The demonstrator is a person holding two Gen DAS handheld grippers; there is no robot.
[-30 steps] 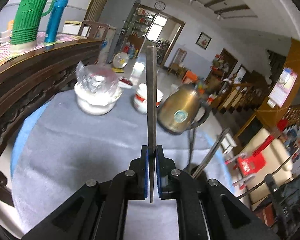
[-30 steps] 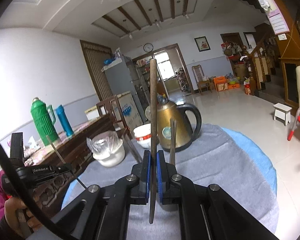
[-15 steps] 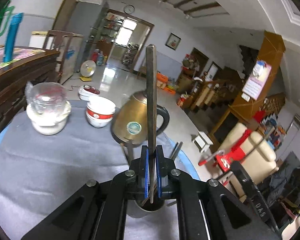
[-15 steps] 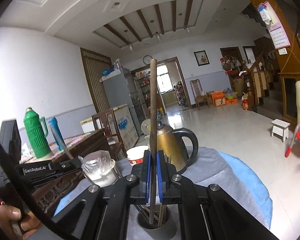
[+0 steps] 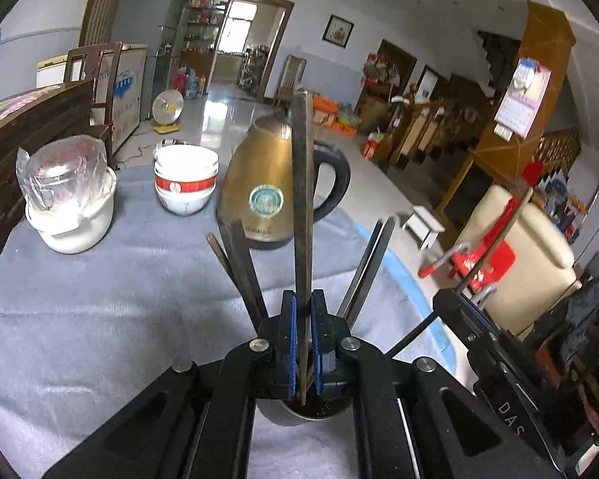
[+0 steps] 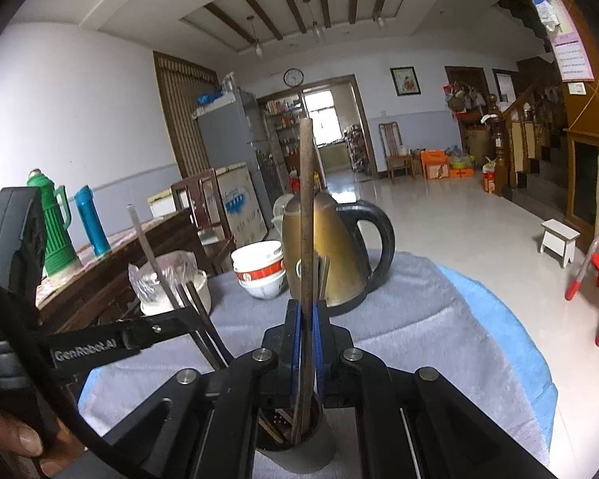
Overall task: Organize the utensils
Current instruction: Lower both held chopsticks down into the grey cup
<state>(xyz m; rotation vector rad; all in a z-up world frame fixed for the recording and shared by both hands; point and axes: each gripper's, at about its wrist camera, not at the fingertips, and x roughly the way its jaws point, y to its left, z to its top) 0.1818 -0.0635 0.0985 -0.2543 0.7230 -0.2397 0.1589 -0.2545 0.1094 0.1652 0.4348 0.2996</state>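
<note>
My left gripper (image 5: 302, 345) is shut on a dark chopstick (image 5: 302, 199) held upright, its lower tip inside a grey metal utensil cup (image 5: 303, 413) on the table. Several other chopsticks (image 5: 241, 267) lean out of that cup. My right gripper (image 6: 304, 353) is shut on a brown chopstick (image 6: 306, 219), also upright, its lower end in the same cup (image 6: 295, 453). The left gripper shows at the left of the right wrist view (image 6: 100, 343); the right gripper shows at the right of the left wrist view (image 5: 499, 363).
A brass kettle (image 5: 267, 183) stands just behind the cup. Stacked red-and-white bowls (image 5: 185, 183) and a white pot with a plastic-wrapped jar (image 5: 70, 195) stand at the back left. The grey cloth (image 5: 80, 319) covers the round table; a dark wooden sideboard (image 6: 119, 271) is at left.
Both grippers have come over the utensil cup and lowered; each chopstick's lower tip now sits inside the cup. Both grips stay shut.
</note>
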